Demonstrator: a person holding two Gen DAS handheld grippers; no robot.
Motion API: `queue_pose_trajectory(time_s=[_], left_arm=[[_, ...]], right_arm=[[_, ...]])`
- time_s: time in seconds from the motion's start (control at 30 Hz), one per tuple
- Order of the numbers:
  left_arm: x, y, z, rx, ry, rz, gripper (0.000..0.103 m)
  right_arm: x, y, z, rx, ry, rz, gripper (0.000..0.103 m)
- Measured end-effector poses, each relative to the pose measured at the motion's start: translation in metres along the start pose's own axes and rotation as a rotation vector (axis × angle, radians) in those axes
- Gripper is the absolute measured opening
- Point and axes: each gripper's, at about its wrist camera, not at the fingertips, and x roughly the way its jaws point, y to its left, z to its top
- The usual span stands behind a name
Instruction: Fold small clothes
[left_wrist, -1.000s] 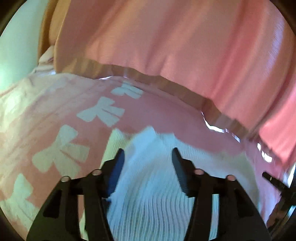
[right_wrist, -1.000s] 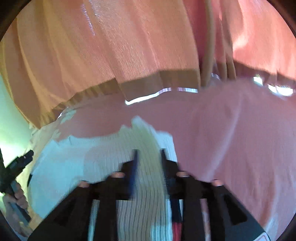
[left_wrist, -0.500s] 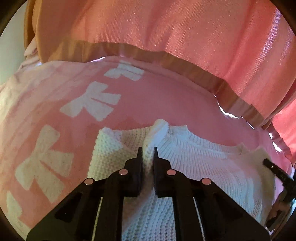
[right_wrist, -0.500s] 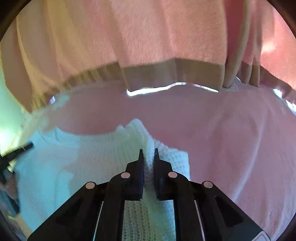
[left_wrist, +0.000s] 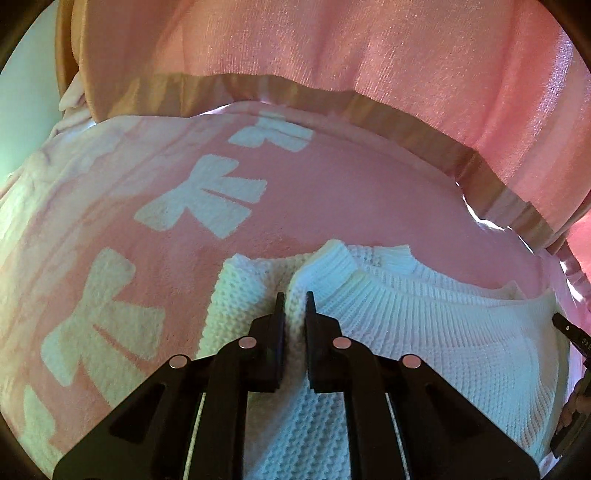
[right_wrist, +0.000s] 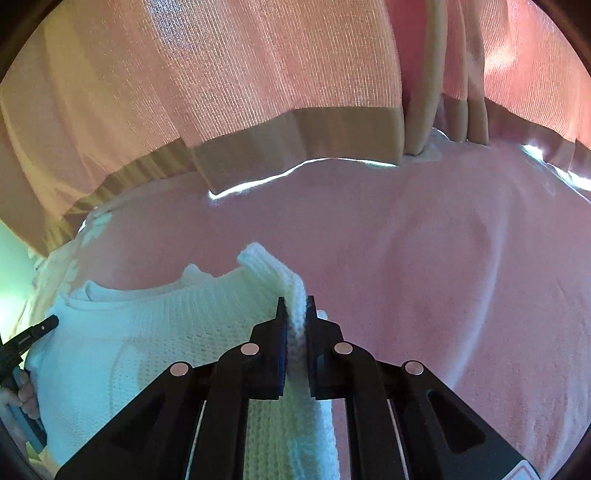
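A small white knit sweater (left_wrist: 424, 332) lies on a pink blanket (left_wrist: 332, 192). My left gripper (left_wrist: 294, 299) is shut on a bunched fold of the sweater near its left shoulder. In the right wrist view the same sweater (right_wrist: 147, 343) spreads to the left, and my right gripper (right_wrist: 296, 304) is shut on its ribbed edge, which stands up between the jaws. The other gripper shows at the edge of each view, at the far right in the left wrist view (left_wrist: 570, 328) and at the far left in the right wrist view (right_wrist: 29, 339).
The pink blanket carries white bow shapes (left_wrist: 207, 199) on its left side. A pink curtain with a tan hem (left_wrist: 369, 55) hangs close behind the blanket, also in the right wrist view (right_wrist: 258, 74). A pale wall (left_wrist: 26, 110) shows at the far left.
Both grippers went from open over the sweater to shut on it. Since half a second ago both hold their grip, with the sweater edge lifted slightly.
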Motion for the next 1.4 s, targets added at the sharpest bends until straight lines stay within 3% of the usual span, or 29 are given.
queue_pose_trajectory(time_s=[0.23,0.33,0.4,0.47,0.53,0.67,0.77,0.87,1.03,1.07,1.1,1.13,1.17,1.3,1.4], left_arm=[[0.006,0.007,0.001,-0.009,-0.008,-0.004,0.009],[-0.002,0.006,0.002,-0.02,-0.015,-0.012,0.009],[-0.015,0.003,0.003,-0.026,-0.042,-0.046,0.011],[-0.033,0.001,0.002,-0.024,-0.075,-0.075,0.013],[-0.044,0.005,-0.002,-0.034,-0.08,-0.093,0.024],[-0.057,0.026,-0.027,-0.117,-0.003,-0.138,0.029],[-0.076,0.032,-0.049,-0.103,-0.022,-0.155,0.029],[-0.095,0.04,-0.072,-0.11,-0.047,-0.174,0.036],[-0.106,0.059,-0.101,-0.147,-0.045,-0.204,0.031],[-0.108,0.062,-0.106,-0.15,-0.04,-0.215,0.03],[-0.107,0.063,-0.107,-0.15,-0.028,-0.211,0.011],[-0.104,0.064,-0.109,-0.15,-0.008,-0.207,0.003],[-0.101,0.066,-0.11,-0.164,0.007,-0.216,0.003],[-0.129,0.068,-0.107,-0.12,-0.043,-0.161,0.002],[-0.129,0.082,-0.121,-0.103,0.025,-0.082,0.002]], right_arm=[[0.013,-0.007,-0.001,0.002,0.016,-0.003,0.009],[-0.005,-0.007,0.003,0.03,-0.015,0.019,0.014],[-0.029,-0.001,0.004,0.025,-0.013,0.024,0.023],[-0.049,0.003,0.001,-0.002,-0.019,0.023,0.055],[-0.063,-0.001,-0.009,0.003,-0.001,0.001,0.059],[-0.069,-0.007,-0.045,0.056,0.135,0.056,0.059],[-0.08,-0.003,-0.073,0.039,0.164,0.046,0.059],[-0.089,-0.007,-0.102,0.066,0.195,0.053,0.059],[-0.103,-0.023,-0.133,0.154,0.197,0.092,0.059],[-0.104,-0.022,-0.135,0.14,0.199,0.094,0.049],[-0.104,-0.021,-0.135,0.125,0.191,0.088,0.035],[-0.104,-0.021,-0.135,0.118,0.191,0.089,0.02],[-0.105,-0.02,-0.134,0.115,0.184,0.096,0.015],[-0.14,-0.013,-0.126,0.055,0.104,0.05,0.012],[-0.144,-0.034,-0.136,0.064,0.15,-0.044,0.009]])
